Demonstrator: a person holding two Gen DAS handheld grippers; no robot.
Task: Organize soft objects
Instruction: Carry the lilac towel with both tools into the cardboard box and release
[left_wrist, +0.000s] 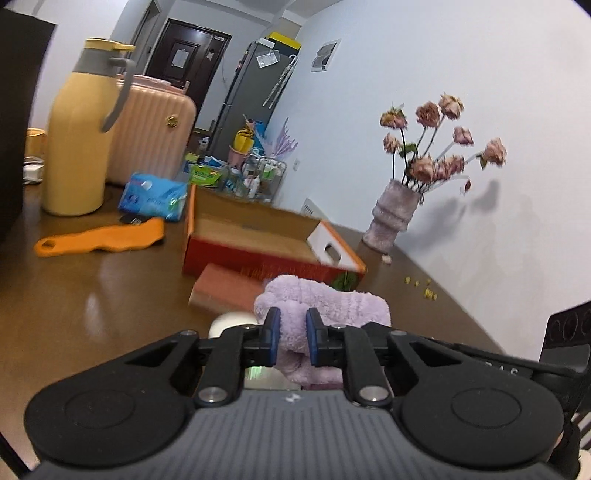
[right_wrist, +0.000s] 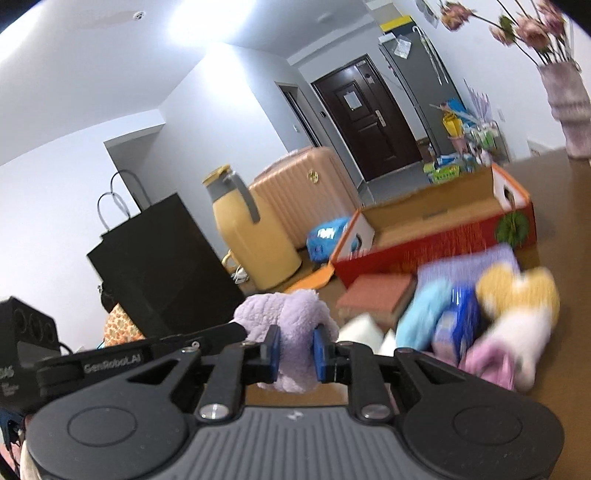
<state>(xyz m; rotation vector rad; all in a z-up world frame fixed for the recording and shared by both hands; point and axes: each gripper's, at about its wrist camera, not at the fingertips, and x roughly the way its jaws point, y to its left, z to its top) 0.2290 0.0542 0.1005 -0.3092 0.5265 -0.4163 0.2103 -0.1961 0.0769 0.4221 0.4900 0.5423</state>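
A fluffy lilac cloth (left_wrist: 325, 306) hangs above the brown table, pinched at both ends. My left gripper (left_wrist: 292, 334) is shut on one end of it. In the right wrist view my right gripper (right_wrist: 296, 347) is shut on the other end of the lilac cloth (right_wrist: 284, 314). Beyond it stands an open red and orange cardboard box (left_wrist: 255, 229), also seen as the box (right_wrist: 436, 225), with nothing visible inside. On the table to the right lies a blurred heap of soft things (right_wrist: 480, 317): yellow, white, pink, light blue and purple pieces.
A yellow thermos jug (left_wrist: 79, 147), a blue tissue pack (left_wrist: 153, 197) and an orange strip (left_wrist: 103, 240) lie at the left. A terracotta sponge block (left_wrist: 225, 291) sits before the box. A vase of dried roses (left_wrist: 395, 218) stands by the wall. A black paper bag (right_wrist: 159, 262) stands at the left.
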